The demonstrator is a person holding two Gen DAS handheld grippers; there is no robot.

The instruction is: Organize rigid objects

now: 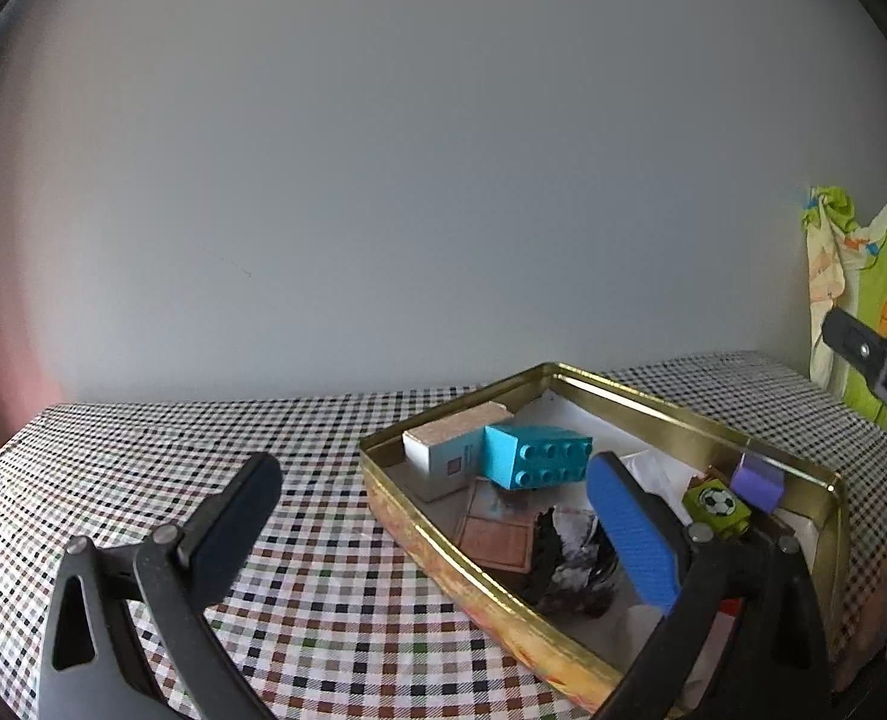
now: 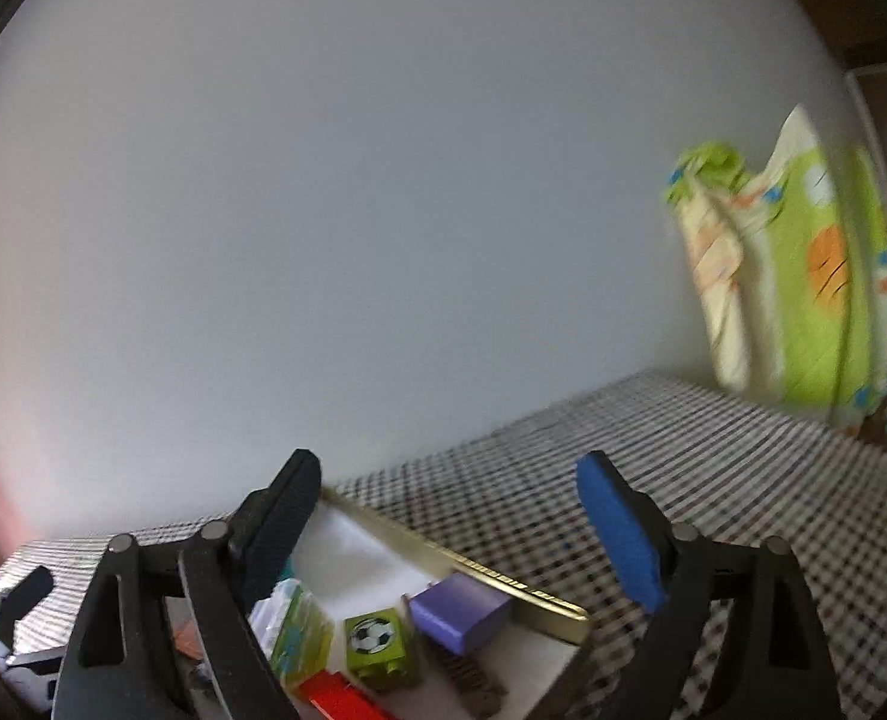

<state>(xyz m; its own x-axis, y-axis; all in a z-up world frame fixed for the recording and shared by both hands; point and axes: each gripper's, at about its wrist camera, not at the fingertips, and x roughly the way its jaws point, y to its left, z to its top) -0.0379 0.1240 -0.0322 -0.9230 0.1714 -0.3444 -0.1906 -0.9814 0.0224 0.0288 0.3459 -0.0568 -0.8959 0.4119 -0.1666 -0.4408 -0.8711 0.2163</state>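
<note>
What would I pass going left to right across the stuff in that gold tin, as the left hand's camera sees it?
White carton → turquoise building block → green football cube → purple block, all inside the gold tin. The dark crumpled item lower down overlaps the gripper finger, so I leave it out.

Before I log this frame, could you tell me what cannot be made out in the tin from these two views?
- Dark crumpled item, left wrist view: too murky to identify.
- Red block, right wrist view: cut off by the bottom edge.
- Tin's near corner, left wrist view: hidden behind the left gripper's blue finger.
</note>
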